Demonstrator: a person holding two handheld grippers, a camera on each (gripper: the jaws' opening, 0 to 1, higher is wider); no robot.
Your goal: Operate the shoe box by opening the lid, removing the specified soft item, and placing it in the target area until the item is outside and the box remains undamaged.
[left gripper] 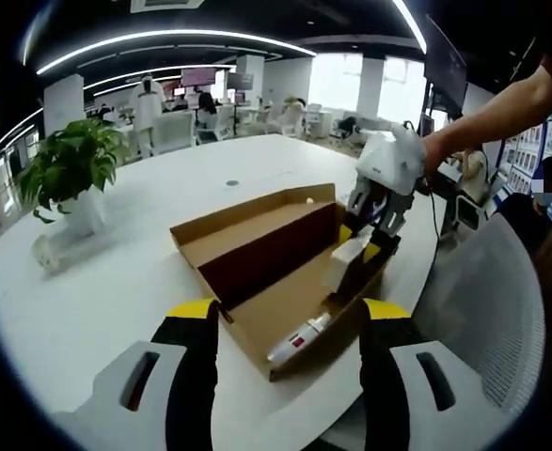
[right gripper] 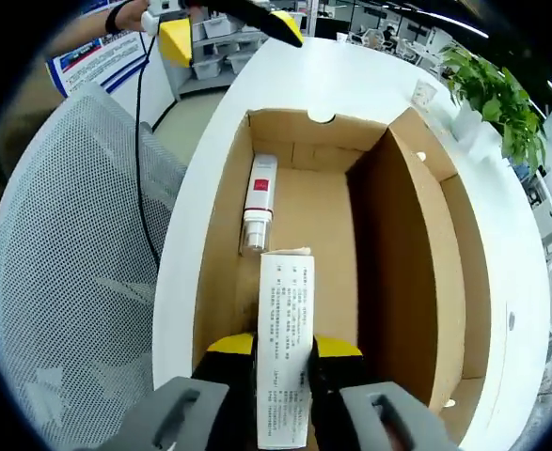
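The cardboard shoe box (left gripper: pixel 257 310) lies open on the white table, its lid (left gripper: pixel 247 218) folded back. My right gripper (left gripper: pixel 362 242) reaches into the box from the right, shut on a white printed carton (left gripper: pixel 349 257). In the right gripper view the jaws (right gripper: pixel 283 349) clamp that carton (right gripper: pixel 285 319) just above the box floor (right gripper: pixel 323 225). A white tube with a red label (right gripper: pixel 260 199) lies along the box's side wall (left gripper: pixel 299 340). My left gripper (left gripper: pixel 290 324) stands open in front of the box, with nothing between its fingers, and appears beyond the box's far end (right gripper: pixel 228 28).
A potted plant (left gripper: pixel 69 169) stands on the table's left side (right gripper: pixel 490 85). A grey mesh chair (right gripper: pixel 59 282) sits against the table edge beside the box (left gripper: pixel 487 291). A person's arm (left gripper: pixel 501 108) holds the right gripper. Office desks and people fill the background.
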